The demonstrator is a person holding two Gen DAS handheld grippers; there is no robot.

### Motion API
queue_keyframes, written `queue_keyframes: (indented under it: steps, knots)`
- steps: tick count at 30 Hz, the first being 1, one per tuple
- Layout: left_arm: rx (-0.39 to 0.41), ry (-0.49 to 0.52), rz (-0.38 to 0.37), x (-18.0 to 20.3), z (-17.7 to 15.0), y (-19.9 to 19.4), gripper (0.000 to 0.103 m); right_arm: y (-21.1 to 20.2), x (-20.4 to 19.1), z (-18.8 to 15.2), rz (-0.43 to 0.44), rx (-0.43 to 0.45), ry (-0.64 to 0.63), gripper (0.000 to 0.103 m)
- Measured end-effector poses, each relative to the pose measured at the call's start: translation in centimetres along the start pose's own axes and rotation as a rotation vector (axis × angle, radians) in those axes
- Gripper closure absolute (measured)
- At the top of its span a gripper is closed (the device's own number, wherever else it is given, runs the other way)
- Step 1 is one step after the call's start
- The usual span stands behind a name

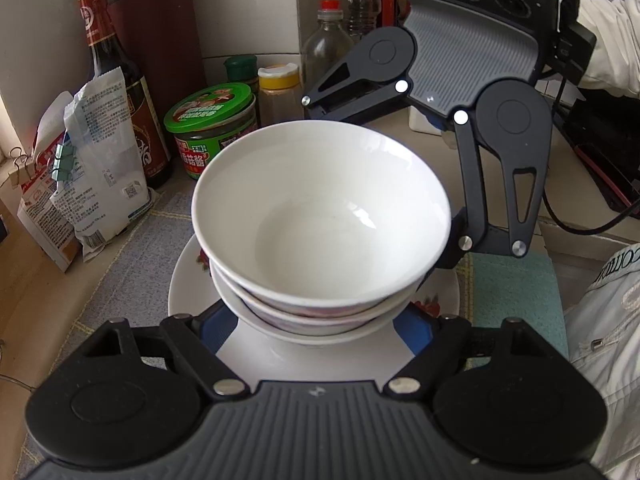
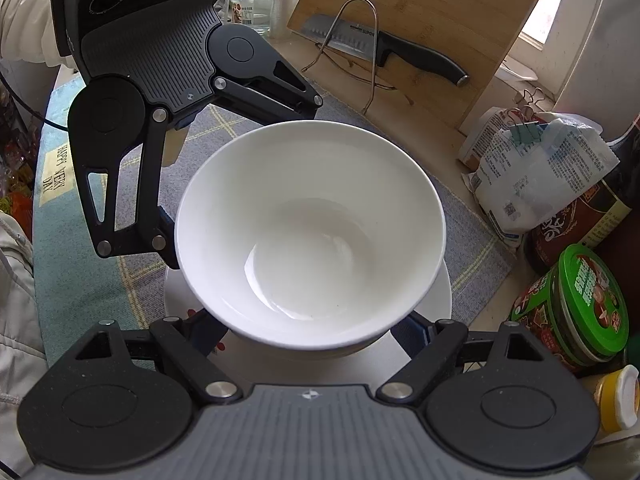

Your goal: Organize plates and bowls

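A stack of white bowls (image 1: 320, 216) stands on a white plate (image 1: 320, 360) with red flowers on its rim. In the left wrist view my left gripper (image 1: 316, 320) is closed around the foot of the stack, a blue pad pressing on each side. The right gripper's black fingers (image 1: 472, 184) reach around the far side of the same stack. In the right wrist view the top bowl (image 2: 312, 232) fills the middle and hides the bowls under it. My right gripper (image 2: 312, 332) holds the stack from both sides above the plate (image 2: 438, 296).
A grey checked cloth (image 1: 160, 232) and a teal mat (image 1: 512, 292) lie under the plate. Close behind stand a green-lidded jar (image 1: 212, 128), a dark sauce bottle (image 1: 120, 80) and clipped packets (image 1: 100, 168). A cutting board (image 2: 420, 8) with a knife (image 2: 384, 44) leans opposite.
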State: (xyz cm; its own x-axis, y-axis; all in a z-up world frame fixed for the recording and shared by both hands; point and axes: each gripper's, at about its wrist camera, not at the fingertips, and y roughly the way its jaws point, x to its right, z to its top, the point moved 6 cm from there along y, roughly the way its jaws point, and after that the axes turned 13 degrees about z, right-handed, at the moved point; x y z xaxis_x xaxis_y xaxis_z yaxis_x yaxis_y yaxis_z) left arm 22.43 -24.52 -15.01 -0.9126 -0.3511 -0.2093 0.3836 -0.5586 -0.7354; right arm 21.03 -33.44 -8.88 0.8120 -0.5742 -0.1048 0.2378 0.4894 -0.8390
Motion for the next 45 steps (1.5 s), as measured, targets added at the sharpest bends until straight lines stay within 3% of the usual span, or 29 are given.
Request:
queue_keyframes:
  steps: [17,23,28,33,37,41,45]
  knots:
    - [0.011,-0.034,-0.008,-0.3,0.0,-0.1,0.019,0.2,0.3,0.1,0.008,-0.001,0.008,0.012]
    - [0.032,-0.036,0.014,0.0,-0.1,-0.5,0.017,-0.2,0.3,0.4,0.019,0.042,0.040,0.002]
    - [0.067,-0.066,0.076,0.0,-0.3,-1.8,0.006,-0.8,0.0,0.8,-0.003,0.065,0.039,0.000]
    - [0.076,-0.140,0.162,0.5,-1.0,-3.5,0.005,-1.3,-0.6,0.8,-0.017,0.068,0.035,0.000]
    - [0.128,-0.197,0.265,1.3,-1.4,-5.8,0.002,-1.6,-1.2,0.6,-0.050,0.063,0.068,0.000]
    - [0.199,-0.213,0.404,2.1,-2.0,-8.3,0.001,-2.3,-2.3,0.2,-0.140,0.061,0.158,0.000]
    - [0.227,-0.265,0.431,2.5,-2.5,-10.4,0.001,-3.4,-4.0,0.0,-0.246,0.095,0.300,0.000]
